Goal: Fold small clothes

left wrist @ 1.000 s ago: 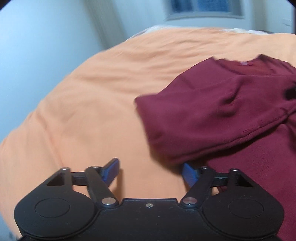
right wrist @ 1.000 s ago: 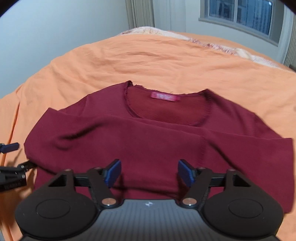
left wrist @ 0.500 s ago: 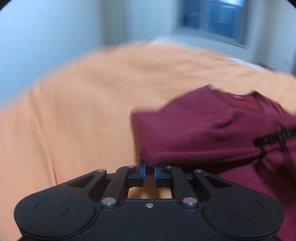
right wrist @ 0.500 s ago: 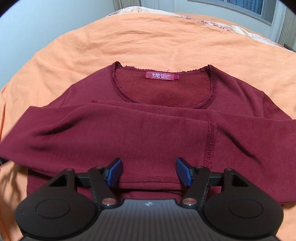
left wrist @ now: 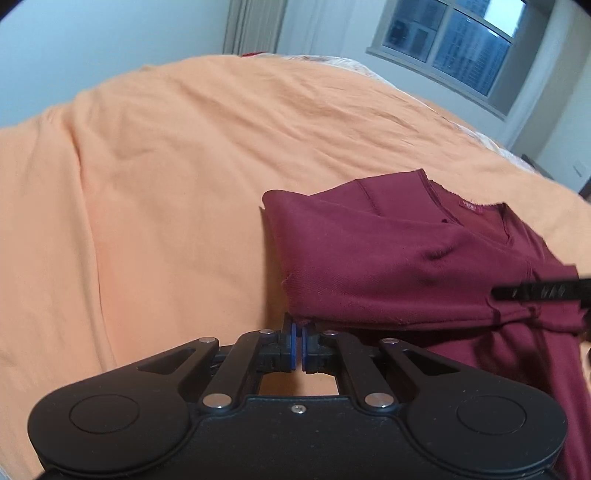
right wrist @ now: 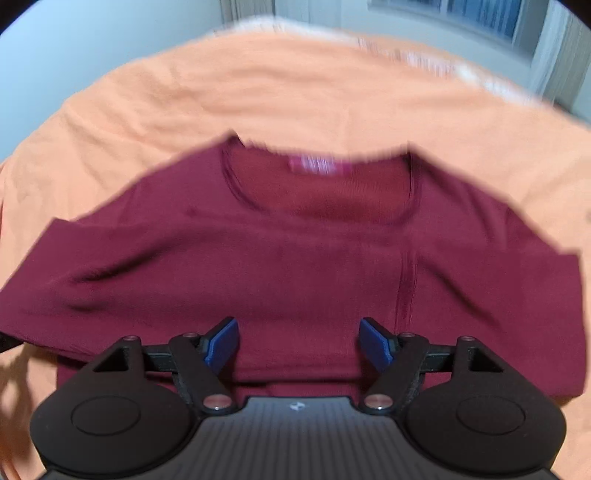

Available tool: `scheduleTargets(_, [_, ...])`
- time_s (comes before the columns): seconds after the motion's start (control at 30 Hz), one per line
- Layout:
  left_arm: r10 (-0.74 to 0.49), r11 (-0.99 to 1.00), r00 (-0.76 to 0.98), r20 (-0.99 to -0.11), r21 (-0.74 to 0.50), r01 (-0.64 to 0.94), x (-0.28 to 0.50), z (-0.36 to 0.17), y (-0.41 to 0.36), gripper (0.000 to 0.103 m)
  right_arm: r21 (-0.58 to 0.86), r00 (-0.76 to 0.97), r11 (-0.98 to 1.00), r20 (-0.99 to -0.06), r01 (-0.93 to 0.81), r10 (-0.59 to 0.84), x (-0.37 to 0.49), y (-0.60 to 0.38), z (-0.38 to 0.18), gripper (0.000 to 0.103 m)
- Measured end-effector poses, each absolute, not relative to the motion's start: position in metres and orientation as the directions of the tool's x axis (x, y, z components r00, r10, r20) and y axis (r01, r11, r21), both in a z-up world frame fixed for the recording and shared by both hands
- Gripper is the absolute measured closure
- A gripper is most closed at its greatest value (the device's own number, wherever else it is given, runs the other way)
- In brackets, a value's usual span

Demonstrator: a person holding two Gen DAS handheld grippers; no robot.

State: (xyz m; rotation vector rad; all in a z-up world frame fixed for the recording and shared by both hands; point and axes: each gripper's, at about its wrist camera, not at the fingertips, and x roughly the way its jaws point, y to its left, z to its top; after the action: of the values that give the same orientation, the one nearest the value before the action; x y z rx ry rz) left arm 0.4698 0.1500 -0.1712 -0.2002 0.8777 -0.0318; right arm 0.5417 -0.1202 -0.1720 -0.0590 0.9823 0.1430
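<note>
A maroon long-sleeved top (right wrist: 314, 266) lies on the orange bedspread (right wrist: 258, 96), neck and pink label (right wrist: 319, 164) at the far side, both sleeves folded across the chest. In the left wrist view the top (left wrist: 388, 266) lies to the right, and my left gripper (left wrist: 297, 332) is shut with its tips pinching the near left corner of the folded sleeve. My right gripper (right wrist: 297, 339) stands open just over the top's lower middle, nothing between its blue pads (right wrist: 221, 341). A black part of the right gripper (left wrist: 539, 291) shows at the right edge of the left wrist view.
The orange bedspread (left wrist: 166, 184) stretches wide to the left and beyond the top. A pale wall and curtain (left wrist: 255, 26) stand at the back left, and a window (left wrist: 454, 51) at the back right. The right wrist view is blurred by motion.
My left gripper went from open beside the sleeve to shut on its near corner. The right gripper stayed open over the top and has shifted, blurring its view.
</note>
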Motion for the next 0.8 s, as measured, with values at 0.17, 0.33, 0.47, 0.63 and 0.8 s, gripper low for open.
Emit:
scheduleTargets(0.17, [-0.103,0.98,0.621,-0.777,-0.186,-0.07,0.472,-0.182,0.15,0.102,0.101,0.561,0.943,-0.782,-0.317,0.272,0.555,-0.079,-0.15,0.023])
scheduleTargets(0.33, [-0.104,0.978,0.618,-0.779,-0.194,-0.08,0.476,-0.189,0.148,0.102,0.293,0.385,0.828,-0.778,-0.478,0.497,0.606,-0.013,-0.16,0.029])
scheduleTargets(0.47, [-0.109,0.97,0.621,-0.776,-0.219,-0.103,0.475,-0.187,0.153,0.102,0.291,0.274,0.771,-0.815,-0.567,0.51,0.635,0.046,-0.178,0.037])
scheduleTargets(0.63, [-0.116,0.963,0.629,-0.769,-0.241,-0.117,0.476,-0.185,0.16,0.102,0.247,0.194,0.716,-0.859,-0.653,0.474,0.642,0.084,-0.186,0.1])
scheduleTargets(0.8, [-0.105,0.965,0.649,-0.753,-0.235,-0.116,0.469,-0.182,0.163,0.102,0.15,0.355,0.758,-0.815,-0.634,0.458,0.644,0.087,-0.167,0.1])
